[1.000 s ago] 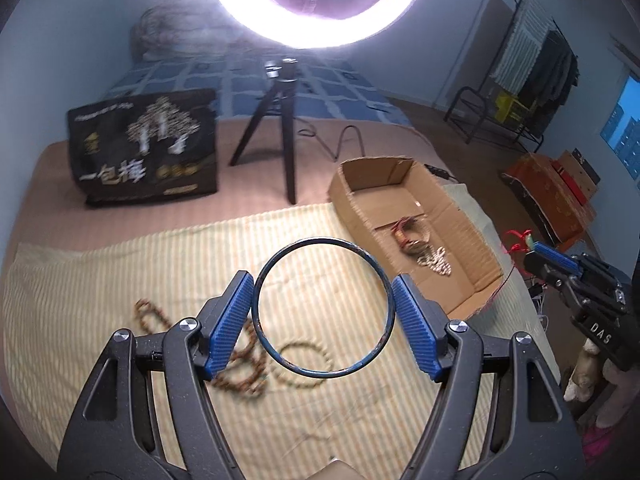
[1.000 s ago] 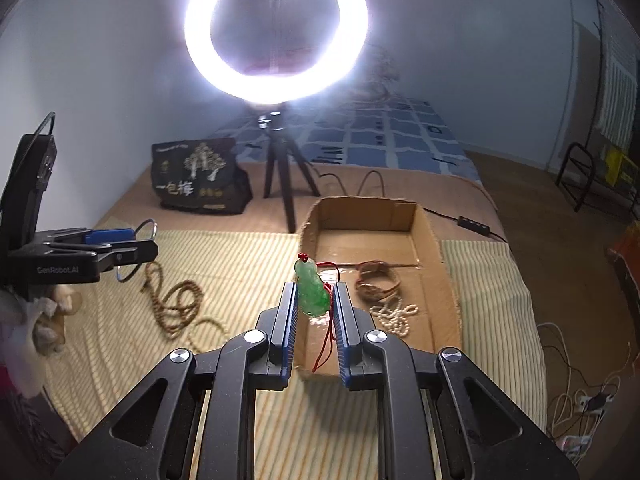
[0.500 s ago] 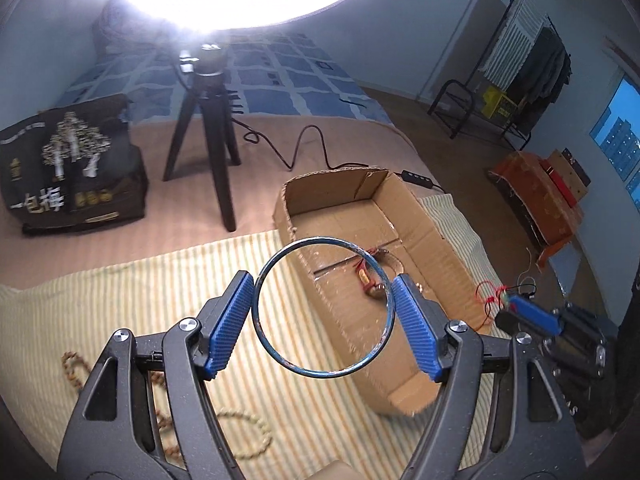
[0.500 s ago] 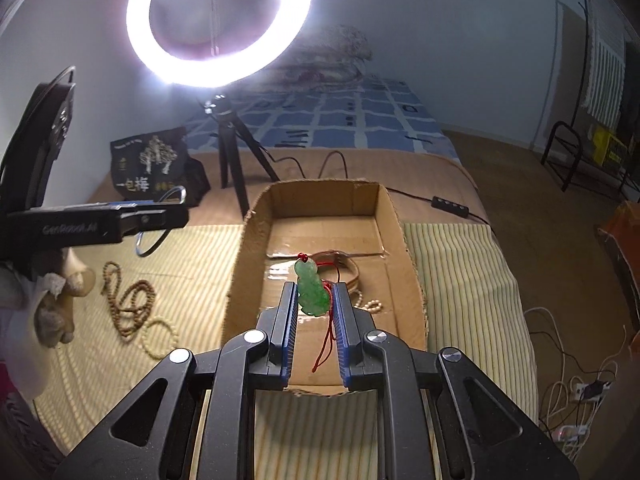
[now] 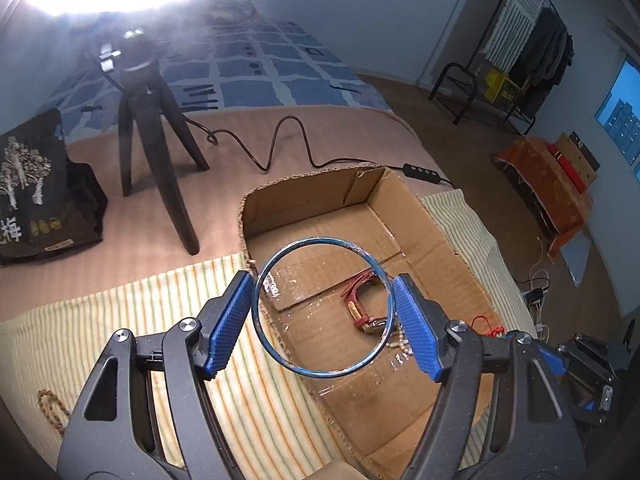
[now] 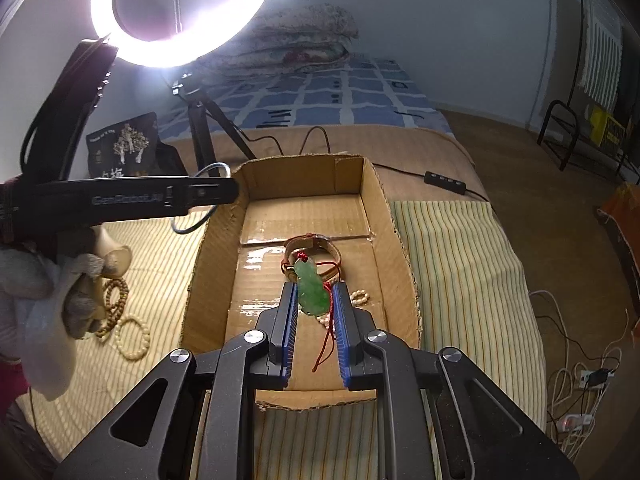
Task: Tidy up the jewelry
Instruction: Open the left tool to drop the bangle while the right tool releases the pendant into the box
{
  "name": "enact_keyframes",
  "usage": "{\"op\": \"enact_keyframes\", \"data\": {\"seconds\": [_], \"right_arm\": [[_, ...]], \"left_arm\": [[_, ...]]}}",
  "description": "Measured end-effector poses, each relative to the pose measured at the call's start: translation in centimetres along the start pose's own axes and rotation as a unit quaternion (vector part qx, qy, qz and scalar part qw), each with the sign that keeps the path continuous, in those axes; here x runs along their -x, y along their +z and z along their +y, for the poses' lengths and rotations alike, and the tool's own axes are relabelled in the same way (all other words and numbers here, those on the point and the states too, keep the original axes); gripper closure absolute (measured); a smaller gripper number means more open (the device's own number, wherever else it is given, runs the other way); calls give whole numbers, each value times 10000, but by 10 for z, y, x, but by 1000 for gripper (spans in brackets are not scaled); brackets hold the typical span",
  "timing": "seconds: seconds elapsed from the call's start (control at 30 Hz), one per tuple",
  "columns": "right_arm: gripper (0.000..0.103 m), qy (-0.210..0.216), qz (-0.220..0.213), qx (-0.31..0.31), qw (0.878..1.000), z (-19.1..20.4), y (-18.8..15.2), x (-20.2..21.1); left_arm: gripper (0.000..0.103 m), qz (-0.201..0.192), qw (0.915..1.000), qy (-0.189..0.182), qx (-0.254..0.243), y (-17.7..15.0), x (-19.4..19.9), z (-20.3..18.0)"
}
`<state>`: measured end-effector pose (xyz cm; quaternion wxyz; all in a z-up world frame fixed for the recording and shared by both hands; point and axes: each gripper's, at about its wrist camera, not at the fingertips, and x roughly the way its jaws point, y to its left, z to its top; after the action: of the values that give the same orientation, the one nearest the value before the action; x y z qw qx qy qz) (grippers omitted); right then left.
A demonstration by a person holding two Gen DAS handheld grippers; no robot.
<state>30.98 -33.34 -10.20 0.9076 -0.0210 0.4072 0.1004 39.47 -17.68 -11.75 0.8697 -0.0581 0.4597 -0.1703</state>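
My left gripper [image 5: 324,312] is shut on a thin blue bangle [image 5: 280,352] and holds it above the left side of an open cardboard box [image 5: 436,228]. My right gripper [image 6: 314,304] is shut on a green jade pendant [image 6: 310,288] with a red cord, held over the near half of the same box [image 6: 216,236]. In the box lie a red-brown bracelet [image 5: 358,304], also in the right wrist view [image 6: 334,254], and a white bead string [image 6: 362,295]. The left gripper appears in the right wrist view [image 6: 216,192] at the box's left wall.
Brown bead strings [image 6: 116,296] and a pale bead bracelet [image 6: 134,338] lie on the striped mat [image 6: 460,264] left of the box. A ring light on a tripod [image 5: 160,152] and a black bag [image 5: 36,196] stand behind. A cable [image 5: 280,148] runs past the box.
Both grippers have moved forward toward the box. The left gripper with the bangle has swung right from above the mat to above the box; the right gripper with the pendant is now over the box floor.
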Motion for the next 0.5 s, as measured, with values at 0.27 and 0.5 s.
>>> {"op": "enact_keyframes", "data": {"seconds": [0.27,0.5], "right_arm": [[87,33,110,-45,9999,-2,-2,-7],[53,48,74,-1,10000,3,-2,-8]], "left_arm": [[29,112,9999,-33,1,0,-13,-1],[27,192,9998,24,43,1,-16,0]]}}
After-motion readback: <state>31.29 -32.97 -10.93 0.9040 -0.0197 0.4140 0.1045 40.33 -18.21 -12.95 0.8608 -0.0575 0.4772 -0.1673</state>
